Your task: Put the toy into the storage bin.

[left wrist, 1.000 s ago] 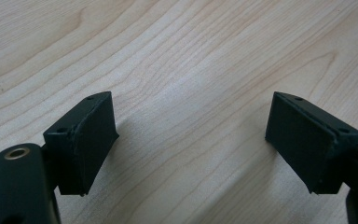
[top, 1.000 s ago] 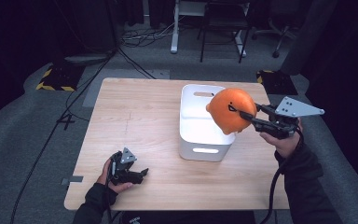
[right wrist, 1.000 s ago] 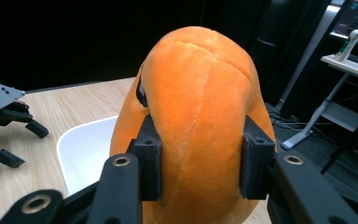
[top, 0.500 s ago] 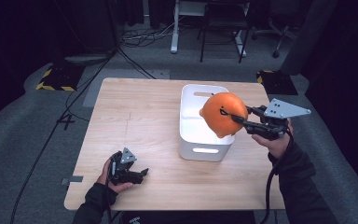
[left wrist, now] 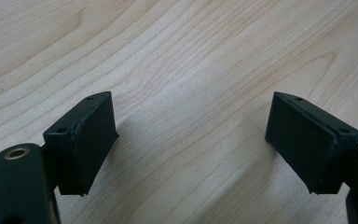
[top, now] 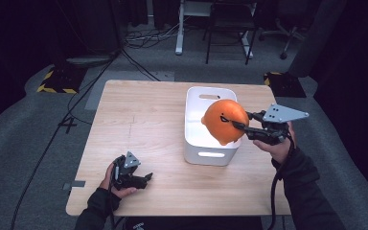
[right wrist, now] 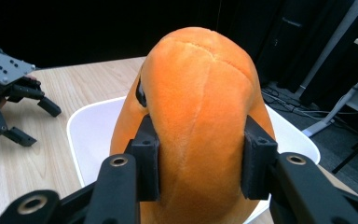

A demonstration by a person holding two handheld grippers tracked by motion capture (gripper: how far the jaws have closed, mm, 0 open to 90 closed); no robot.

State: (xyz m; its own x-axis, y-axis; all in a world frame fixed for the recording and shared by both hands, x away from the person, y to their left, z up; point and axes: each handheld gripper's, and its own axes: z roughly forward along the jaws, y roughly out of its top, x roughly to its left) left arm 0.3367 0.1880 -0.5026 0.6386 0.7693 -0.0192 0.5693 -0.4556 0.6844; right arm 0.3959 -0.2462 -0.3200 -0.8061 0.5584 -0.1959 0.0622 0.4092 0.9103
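Observation:
An orange plush toy (top: pixel 224 120) with a small dark face hangs over the open white bin (top: pixel 196 146) on the wooden table (top: pixel 139 115). My right gripper (top: pixel 240 127) is shut on the toy from the right; in the right gripper view its pads (right wrist: pixel 148 158) press into the plush toy (right wrist: pixel 198 121) above the white bin (right wrist: pixel 91 135). My left gripper (top: pixel 143 179) rests low at the table's front left, open with nothing between its jaws. The left gripper view has its two pads (left wrist: pixel 86 140) spread wide over bare wood.
The bin stands at the table's centre right, with a slot handle in its near wall. Beyond the table lie cables (top: pixel 139 36), a black chair (top: pixel 230 24) and yellow-black striped blocks (top: pixel 55 81) on the grey floor. The left gripper (right wrist: pixel 9 100) shows far off in the right gripper view.
My right gripper has carried the plush toy leftward and lower, from above the bin's right rim to over its opening. The left gripper has stayed put.

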